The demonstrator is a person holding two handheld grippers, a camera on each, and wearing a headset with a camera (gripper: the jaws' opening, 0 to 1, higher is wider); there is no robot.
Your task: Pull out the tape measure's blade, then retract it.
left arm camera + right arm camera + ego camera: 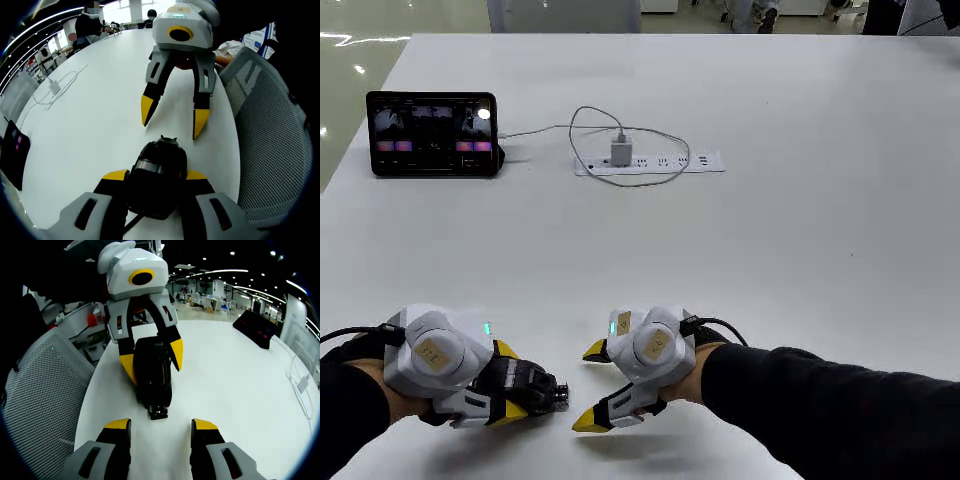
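While the left gripper (152, 364) clamps the hard, slick tape measure (159, 172), the open, empty right gripper (161, 425) should pinch its springy blade's hook (158, 413).

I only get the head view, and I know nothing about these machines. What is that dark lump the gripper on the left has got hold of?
Observer: The left gripper view shows it close up: a black tape measure, clamped between the left gripper's yellow-tipped jaws.
Operator: Is its blade pulled out?
Observer: Not yet. In the right gripper view the end hook sits right at the case's mouth.
Operator: And the other gripper?
Observer: The right gripper is open, its jaws pointing at that hook without touching it.
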